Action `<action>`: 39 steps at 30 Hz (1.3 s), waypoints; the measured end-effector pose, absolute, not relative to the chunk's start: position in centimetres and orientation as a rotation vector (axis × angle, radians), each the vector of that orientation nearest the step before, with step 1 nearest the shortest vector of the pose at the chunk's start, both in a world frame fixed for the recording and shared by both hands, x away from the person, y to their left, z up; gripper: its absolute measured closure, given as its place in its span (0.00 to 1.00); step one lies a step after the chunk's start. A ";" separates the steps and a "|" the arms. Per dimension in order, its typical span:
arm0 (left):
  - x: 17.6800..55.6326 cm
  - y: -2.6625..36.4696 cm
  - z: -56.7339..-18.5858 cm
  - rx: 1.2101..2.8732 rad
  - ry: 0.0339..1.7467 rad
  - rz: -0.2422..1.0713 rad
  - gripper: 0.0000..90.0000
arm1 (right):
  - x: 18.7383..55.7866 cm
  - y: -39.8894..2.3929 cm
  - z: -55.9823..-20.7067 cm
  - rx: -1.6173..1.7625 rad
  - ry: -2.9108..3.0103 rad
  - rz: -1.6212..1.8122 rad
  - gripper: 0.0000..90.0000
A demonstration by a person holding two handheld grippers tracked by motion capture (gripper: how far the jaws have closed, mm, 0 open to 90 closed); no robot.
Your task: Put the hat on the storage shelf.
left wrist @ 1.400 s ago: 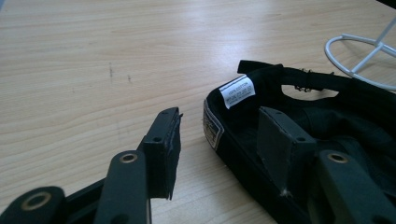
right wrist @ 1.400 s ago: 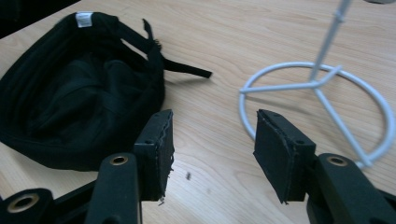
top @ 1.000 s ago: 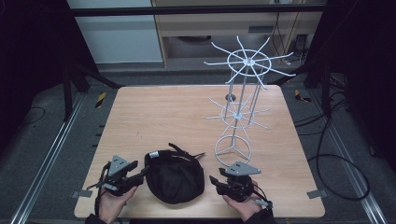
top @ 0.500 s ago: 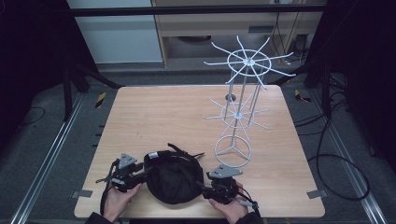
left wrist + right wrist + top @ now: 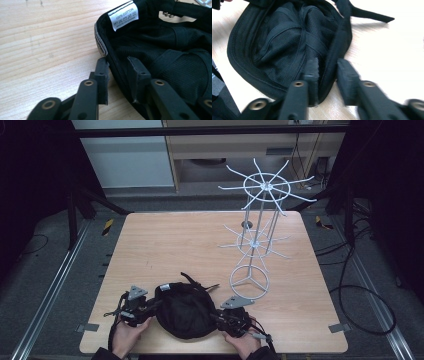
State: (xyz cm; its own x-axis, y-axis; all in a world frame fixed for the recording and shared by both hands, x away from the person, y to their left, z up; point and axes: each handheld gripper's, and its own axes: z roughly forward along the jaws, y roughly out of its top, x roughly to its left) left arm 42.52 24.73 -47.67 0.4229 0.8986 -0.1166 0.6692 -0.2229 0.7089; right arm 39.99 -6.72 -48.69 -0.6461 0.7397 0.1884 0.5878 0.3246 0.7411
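The black cotton cap lies upside down, hollow upward, at the near edge of the wooden tabletop, roughly mid-way along it. My left gripper straddles its rim near the white sewn-in label; the jaws have just been closing, with a narrow gap left and the rim between them. My right gripper straddles the opposite rim, likewise just closing, not clearly clamped. The white wire carousel rack stands toward the far right corner.
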 end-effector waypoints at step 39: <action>43.2 23.9 -45.9 1.881 1.251 0.398 0.71 | 39.1 -5.3 -45.3 0.849 2.203 1.388 0.93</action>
